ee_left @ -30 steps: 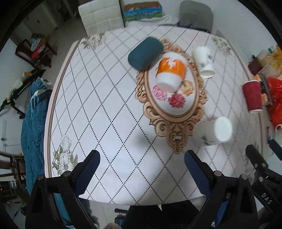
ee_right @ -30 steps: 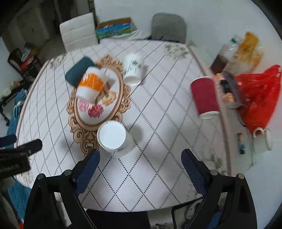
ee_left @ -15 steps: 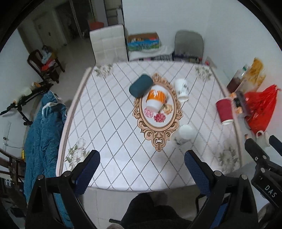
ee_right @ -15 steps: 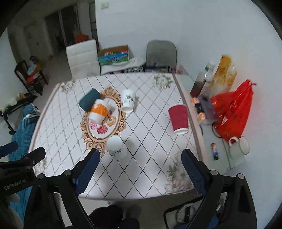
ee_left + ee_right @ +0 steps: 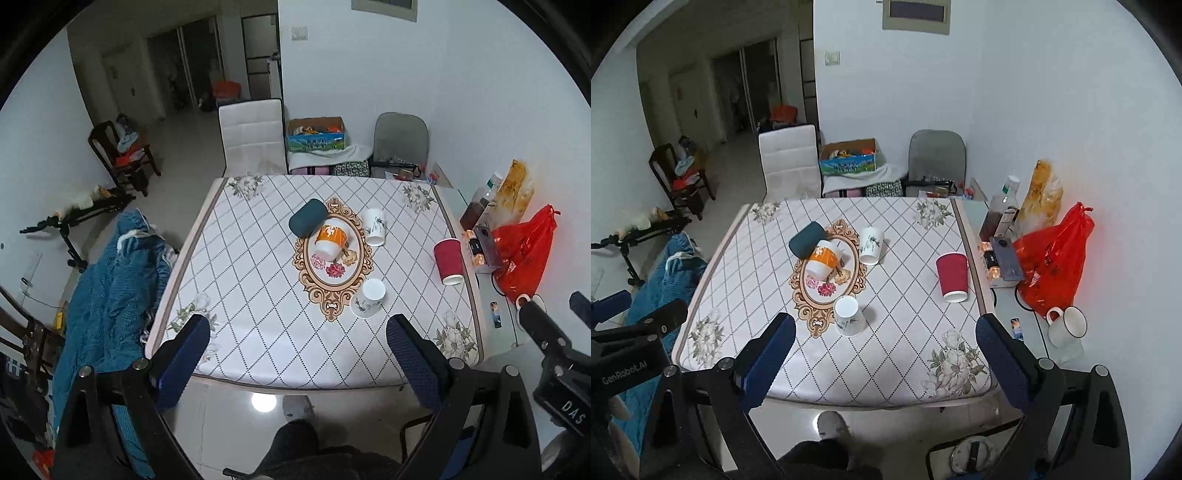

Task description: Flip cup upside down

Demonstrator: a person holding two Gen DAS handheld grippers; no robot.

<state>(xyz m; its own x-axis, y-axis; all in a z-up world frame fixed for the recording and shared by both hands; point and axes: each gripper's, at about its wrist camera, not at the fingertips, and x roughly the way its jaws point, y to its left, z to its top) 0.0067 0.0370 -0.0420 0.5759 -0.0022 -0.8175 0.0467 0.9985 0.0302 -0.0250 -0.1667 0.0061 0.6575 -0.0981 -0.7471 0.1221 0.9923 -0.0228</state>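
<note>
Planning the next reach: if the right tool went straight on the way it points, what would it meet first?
Likely the white cup standing upside down near the table edge. It sits just left of the midline of the open right tool, so the tablecloth might come first; depth is unclear.

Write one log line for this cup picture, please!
left tool: open | right tool: open | white cup: upside down | table
</note>
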